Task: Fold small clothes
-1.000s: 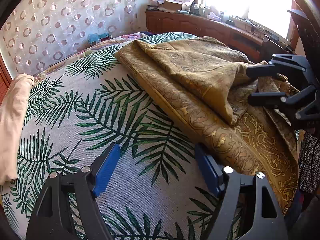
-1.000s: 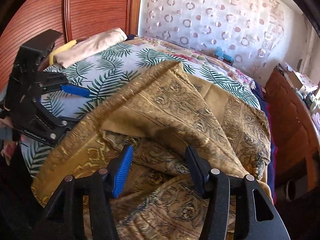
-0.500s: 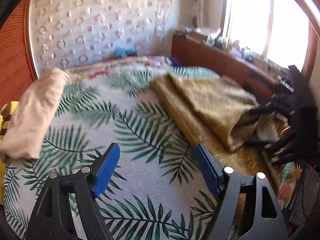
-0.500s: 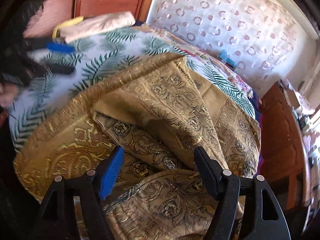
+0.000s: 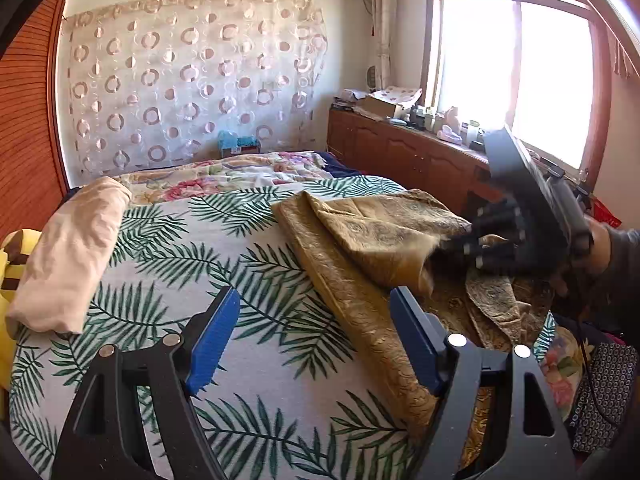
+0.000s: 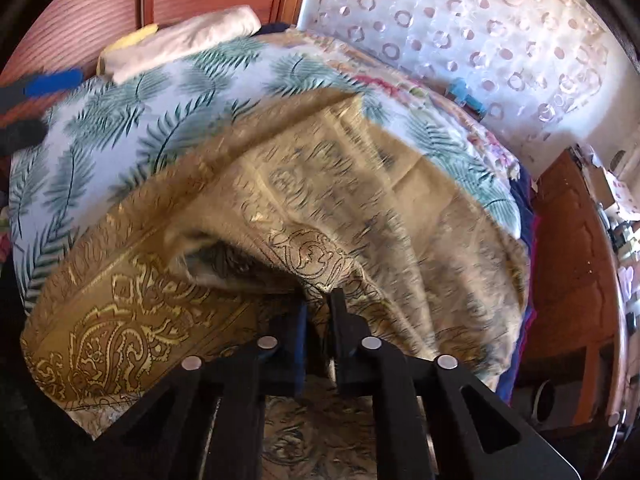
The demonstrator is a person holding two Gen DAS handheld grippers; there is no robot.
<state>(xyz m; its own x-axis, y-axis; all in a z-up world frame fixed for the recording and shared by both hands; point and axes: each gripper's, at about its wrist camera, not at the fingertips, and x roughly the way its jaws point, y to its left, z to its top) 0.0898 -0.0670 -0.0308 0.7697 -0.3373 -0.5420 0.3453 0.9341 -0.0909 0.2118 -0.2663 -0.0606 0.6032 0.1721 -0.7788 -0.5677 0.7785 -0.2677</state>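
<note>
A gold paisley cloth [image 5: 360, 248] lies crumpled on the right side of the leaf-print bedspread [image 5: 180, 264]. It fills the right wrist view [image 6: 360, 200]. My right gripper [image 6: 318, 300] is shut on a fold of the gold cloth and lifts it; it also shows blurred at the right of the left wrist view [image 5: 452, 244]. My left gripper [image 5: 314, 336] is open and empty, above the bedspread just left of the cloth's edge. It shows blurred at the far left of the right wrist view [image 6: 36, 100].
A folded cream cloth [image 5: 68, 256] lies at the bed's left edge by a yellow item [image 5: 8, 280]. A floral quilt [image 5: 224, 172] lies at the far end. A wooden cabinet [image 5: 404, 156] with clutter runs under the window on the right.
My right gripper has closed on a fold of the gold cloth and is pulling it up. My left gripper has pulled back and tilted up, away from the cloth.
</note>
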